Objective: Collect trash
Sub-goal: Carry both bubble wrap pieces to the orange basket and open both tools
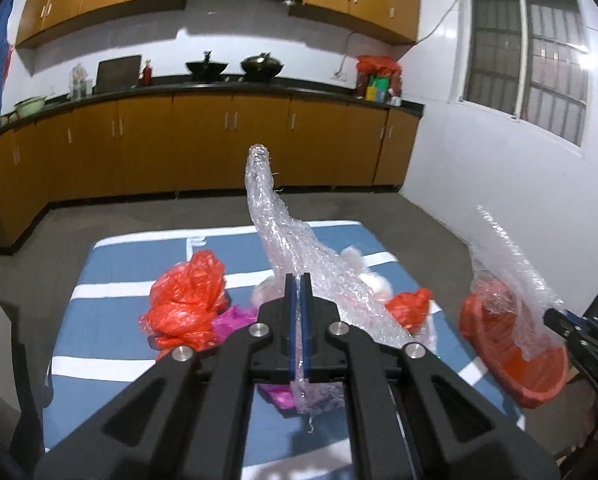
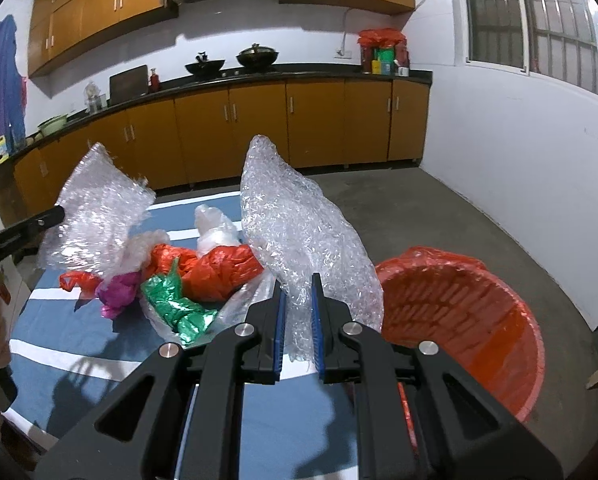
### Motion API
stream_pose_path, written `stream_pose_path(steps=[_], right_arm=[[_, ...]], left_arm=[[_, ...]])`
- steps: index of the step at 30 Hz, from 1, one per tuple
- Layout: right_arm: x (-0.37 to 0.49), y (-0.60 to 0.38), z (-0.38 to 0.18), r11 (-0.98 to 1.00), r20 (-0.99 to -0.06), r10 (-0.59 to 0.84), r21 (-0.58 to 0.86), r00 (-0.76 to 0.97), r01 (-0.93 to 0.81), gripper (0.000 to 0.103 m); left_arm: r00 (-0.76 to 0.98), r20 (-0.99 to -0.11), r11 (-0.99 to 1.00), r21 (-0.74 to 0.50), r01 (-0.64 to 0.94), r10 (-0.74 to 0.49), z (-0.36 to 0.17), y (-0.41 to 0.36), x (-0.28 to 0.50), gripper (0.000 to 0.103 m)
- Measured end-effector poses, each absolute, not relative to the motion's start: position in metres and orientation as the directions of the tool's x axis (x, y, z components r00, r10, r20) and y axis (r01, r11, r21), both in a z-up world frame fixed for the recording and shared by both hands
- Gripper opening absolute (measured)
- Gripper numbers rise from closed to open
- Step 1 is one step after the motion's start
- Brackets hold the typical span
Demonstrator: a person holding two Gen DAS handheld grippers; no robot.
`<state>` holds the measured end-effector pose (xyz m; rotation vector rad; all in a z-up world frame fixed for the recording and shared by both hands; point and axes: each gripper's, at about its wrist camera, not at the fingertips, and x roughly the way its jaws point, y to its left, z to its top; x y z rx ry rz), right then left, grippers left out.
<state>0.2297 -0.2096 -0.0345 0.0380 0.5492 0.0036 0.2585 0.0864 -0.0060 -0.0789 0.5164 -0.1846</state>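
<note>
My right gripper (image 2: pixel 297 316) has its jaws partly closed on the lower end of a crumpled sheet of clear bubble wrap (image 2: pixel 299 232), whose long axis runs up and away from me, the free end standing well above the jaws. The relation that matters is sideways: the round orange plastic bin lined with an orange bag (image 2: pixel 471 320) sits just to the right of these jaws and lower, beside the edge of the blue-and-white striped bench (image 2: pixel 59 340), with its mouth open toward me. I judge a short swing right and down, then a release, would drop the sheet in, though its tall free end could catch the rim. My left gripper (image 1: pixel 297 308) has its jaws pressed nearly together on a second long twist of clear bubble wrap (image 1: pixel 275 216), also pointing up and away; it hangs over the bench, farther from the bin, so the right goes first. Crumpled orange plastic bags (image 2: pixel 215 268), a green foil wrapper (image 2: pixel 175 308) and a magenta scrap (image 2: pixel 117 288) lie on the bench between the two.
</note>
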Motion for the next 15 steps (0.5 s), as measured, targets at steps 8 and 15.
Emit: stream_pose_path(steps=[8,15], right_arm=[[0.215,-0.242,-0.034,0.995,-0.515,-0.055,0.043,0.856,0.089,0.012],[0.203,-0.278,-0.043,0.980,-0.524,-0.144,0.039,0.839,0.193,0.012]], left_arm=[[0.851,-0.437,0.957,-0.118,0.267,-0.291,0.017,0.051,0.229,0.003],[0.826,-0.419,0.923,-0.099,0.372,-0.377,0.018,-0.003,0.212,0.003]])
